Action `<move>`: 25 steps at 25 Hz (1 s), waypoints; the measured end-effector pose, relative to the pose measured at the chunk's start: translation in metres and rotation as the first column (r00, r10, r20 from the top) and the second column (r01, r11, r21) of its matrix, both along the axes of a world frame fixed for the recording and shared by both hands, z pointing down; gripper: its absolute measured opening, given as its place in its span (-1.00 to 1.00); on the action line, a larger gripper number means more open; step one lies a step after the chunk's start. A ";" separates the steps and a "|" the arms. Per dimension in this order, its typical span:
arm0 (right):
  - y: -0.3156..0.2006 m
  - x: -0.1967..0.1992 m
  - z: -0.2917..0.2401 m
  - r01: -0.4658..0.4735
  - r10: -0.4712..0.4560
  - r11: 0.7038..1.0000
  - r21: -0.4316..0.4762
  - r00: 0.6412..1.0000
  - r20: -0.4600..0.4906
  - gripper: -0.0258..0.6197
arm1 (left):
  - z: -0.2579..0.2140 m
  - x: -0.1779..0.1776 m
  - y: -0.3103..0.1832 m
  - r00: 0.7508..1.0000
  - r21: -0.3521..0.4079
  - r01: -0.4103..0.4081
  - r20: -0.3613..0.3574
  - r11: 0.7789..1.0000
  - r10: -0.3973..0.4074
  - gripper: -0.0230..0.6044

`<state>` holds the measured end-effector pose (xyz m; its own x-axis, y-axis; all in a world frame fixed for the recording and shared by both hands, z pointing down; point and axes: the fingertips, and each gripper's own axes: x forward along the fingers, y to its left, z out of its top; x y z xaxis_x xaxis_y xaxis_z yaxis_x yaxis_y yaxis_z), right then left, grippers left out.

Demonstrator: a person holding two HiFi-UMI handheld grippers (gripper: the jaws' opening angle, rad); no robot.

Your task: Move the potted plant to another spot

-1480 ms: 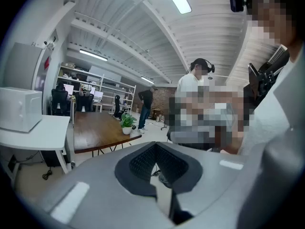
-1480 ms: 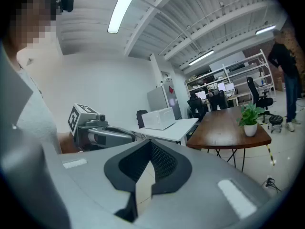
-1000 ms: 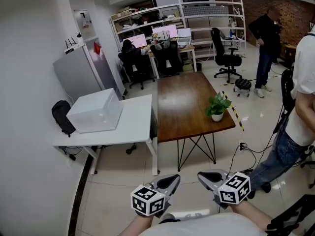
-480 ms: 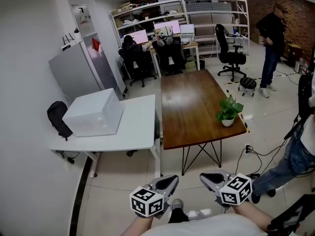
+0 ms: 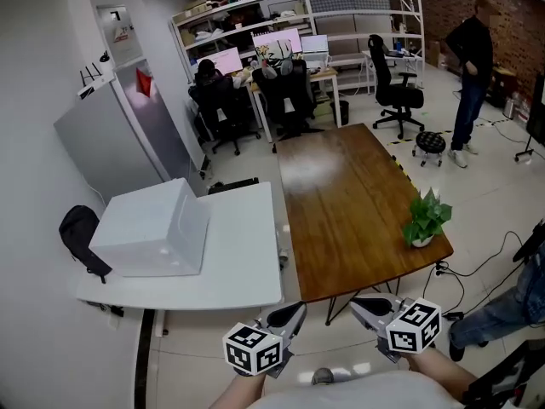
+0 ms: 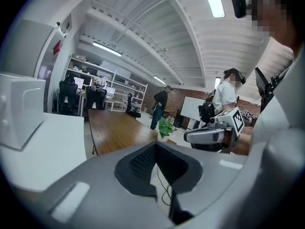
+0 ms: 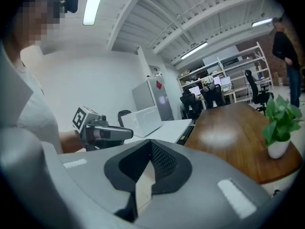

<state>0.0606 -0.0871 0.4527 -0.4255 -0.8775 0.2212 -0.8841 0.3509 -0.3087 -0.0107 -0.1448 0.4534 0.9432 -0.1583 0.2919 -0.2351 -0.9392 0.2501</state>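
The potted plant [image 5: 426,220], green leaves in a small white pot, stands near the front right corner of the brown wooden table [image 5: 349,203]. It also shows in the left gripper view as the plant [image 6: 165,128] and in the right gripper view as the plant [image 7: 281,123]. My left gripper [image 5: 289,315] and right gripper [image 5: 368,307] hover side by side just short of the table's near end, well away from the plant. Both are shut with nothing in them, as the left gripper [image 6: 162,194] and the right gripper [image 7: 143,185] show in their own views.
A white table [image 5: 230,262] with a white box [image 5: 149,228] adjoins the wooden table on the left. A black backpack [image 5: 81,233] and a grey cabinet [image 5: 111,135] stand further left. Behind are desks, office chairs, a stool [image 5: 430,143] and a standing person [image 5: 473,49]. Someone's leg [image 5: 511,305] is at the right.
Both grippers and the head view have moved forward toward the tables. The plant now sits nearer and lower right in view. The person at the right has mostly slid out of frame.
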 end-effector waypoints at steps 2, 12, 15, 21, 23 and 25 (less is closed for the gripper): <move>-0.036 0.006 -0.002 -0.022 0.022 1.000 0.009 1.000 0.000 -0.91 | -0.001 0.003 -0.035 1.000 0.004 -0.009 0.005 1.000 0.009 -0.93; -0.123 0.022 0.013 -0.021 0.021 1.000 -0.001 0.999 -0.050 -0.91 | 0.027 0.016 -0.124 0.999 -0.058 -0.036 0.017 0.998 0.037 -0.93; -0.128 0.031 0.020 -0.001 0.001 1.000 -0.009 0.997 -0.072 -0.91 | 0.031 0.029 -0.130 0.999 -0.071 -0.038 0.019 0.997 0.039 -0.93; -0.125 0.061 0.022 0.005 -0.002 1.000 0.029 0.996 -0.091 -0.91 | 0.031 0.066 -0.125 0.996 -0.061 -0.073 0.046 0.995 0.076 -0.93; -0.120 0.074 0.022 -0.005 0.009 0.999 0.047 0.995 -0.096 -0.91 | 0.033 0.079 -0.123 0.995 -0.065 -0.085 0.052 0.994 0.089 -0.93; -0.112 0.087 0.025 -0.019 0.023 0.999 0.050 0.995 -0.094 -0.91 | 0.037 0.094 -0.118 0.993 -0.070 -0.100 0.058 0.993 0.104 -0.93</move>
<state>0.1479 -0.1994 0.4779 -0.3859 -0.8969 0.2158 -0.9159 0.3446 -0.2059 0.0831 -0.2632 0.4903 0.9333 -0.0406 0.3567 -0.1559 -0.9409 0.3008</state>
